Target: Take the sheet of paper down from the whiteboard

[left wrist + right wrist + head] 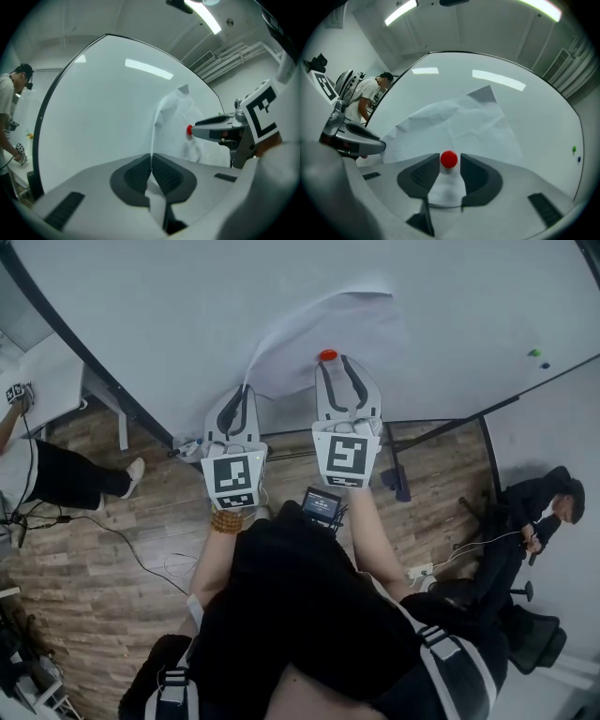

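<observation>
In the head view, a sheet of paper (319,329) is seen on the whiteboard (187,315), held there by a red magnet (327,355). Its lower left side is curled away from the board. The left gripper (246,392) is closed on that loose edge, and the right gripper (337,364) is held at the magnet. A black-and-white square marker (345,456) is carried on each gripper. In the left gripper view, the jaws are seen pressed together, with the paper's edge (154,140) pinched between them. In the right gripper view, the jaws are seen wide apart. The magnet (449,159) is set between their tips but is not squeezed, so nothing is held.
</observation>
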